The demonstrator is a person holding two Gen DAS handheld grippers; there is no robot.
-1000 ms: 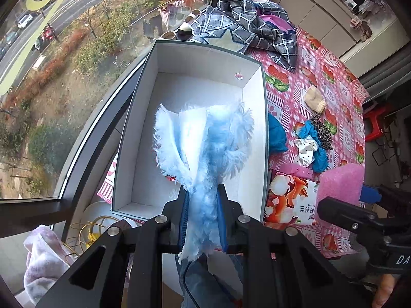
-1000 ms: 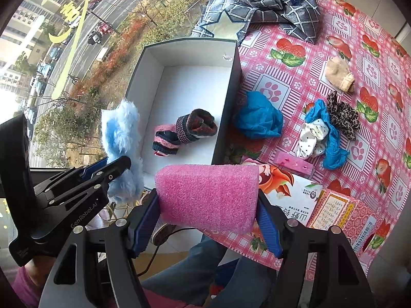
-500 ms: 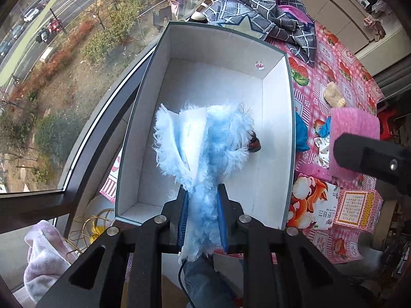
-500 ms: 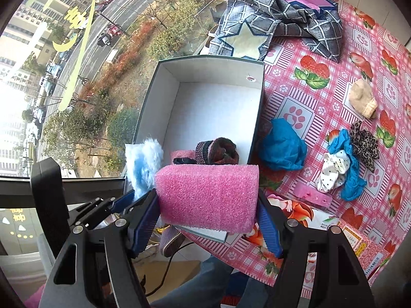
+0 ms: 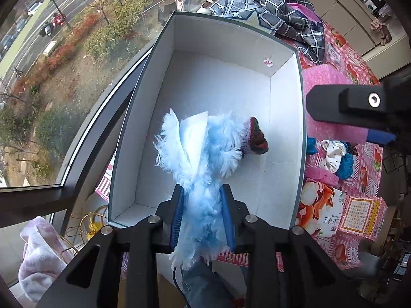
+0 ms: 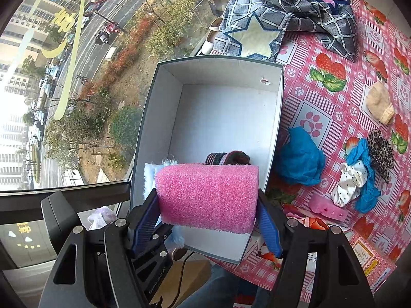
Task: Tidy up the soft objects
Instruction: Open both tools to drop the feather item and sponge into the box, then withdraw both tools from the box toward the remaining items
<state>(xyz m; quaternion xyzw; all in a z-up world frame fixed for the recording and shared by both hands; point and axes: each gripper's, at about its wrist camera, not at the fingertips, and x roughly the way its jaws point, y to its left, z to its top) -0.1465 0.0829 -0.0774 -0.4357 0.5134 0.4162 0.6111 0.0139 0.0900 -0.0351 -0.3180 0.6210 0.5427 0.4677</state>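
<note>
A lived-in home, high up in an apartment block: a pink strawberry-and-paw-print tablecloth [image 6: 334,59] fills the right of the frame, crumpled grey checked clothing [image 6: 303,2] lies at the top, and a large window [image 6: 77,77] at left overlooks a street far below.

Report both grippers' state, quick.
Left gripper: shut on the fluffy blue cloth.
Right gripper: shut on the pink foam block.

Left tool [image 5: 203,218] clamping blue fluffy cloth [image 5: 203,154] above white box [image 5: 154,97], striped sock [image 5: 255,136] inside
</note>
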